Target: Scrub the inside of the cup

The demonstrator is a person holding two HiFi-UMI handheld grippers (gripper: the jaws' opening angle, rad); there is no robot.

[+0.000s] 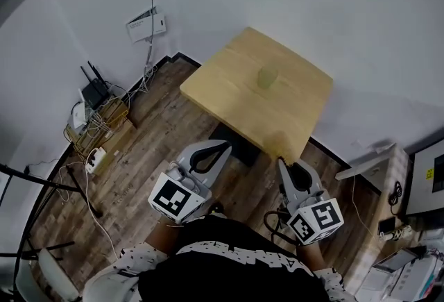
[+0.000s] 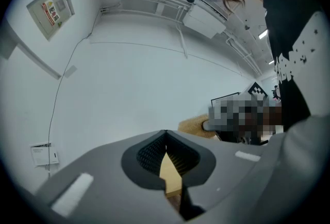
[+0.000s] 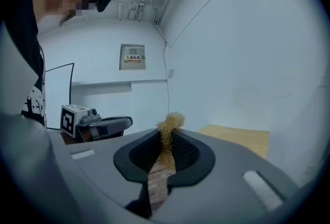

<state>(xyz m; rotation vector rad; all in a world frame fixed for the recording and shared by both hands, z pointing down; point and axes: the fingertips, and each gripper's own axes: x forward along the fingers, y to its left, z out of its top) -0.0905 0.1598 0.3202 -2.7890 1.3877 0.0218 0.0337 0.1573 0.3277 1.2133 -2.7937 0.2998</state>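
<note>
The cup (image 1: 268, 77) stands upright mid-tabletop (image 1: 229, 96), upper centre of the head view, well apart from both claws. We judge it light, thin-walled and easy to tip, so best held round its outer wall. We cannot tell its contents. Our left claw (image 1: 225, 147) is pressed together, empty. Our right claw (image 1: 283, 164) pinches a straw-coloured scrubber tuft (image 3: 169, 124).

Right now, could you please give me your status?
Left gripper shut, empty. Right gripper shut on scrubber. Cup on table ahead, nothing in the way.
</note>
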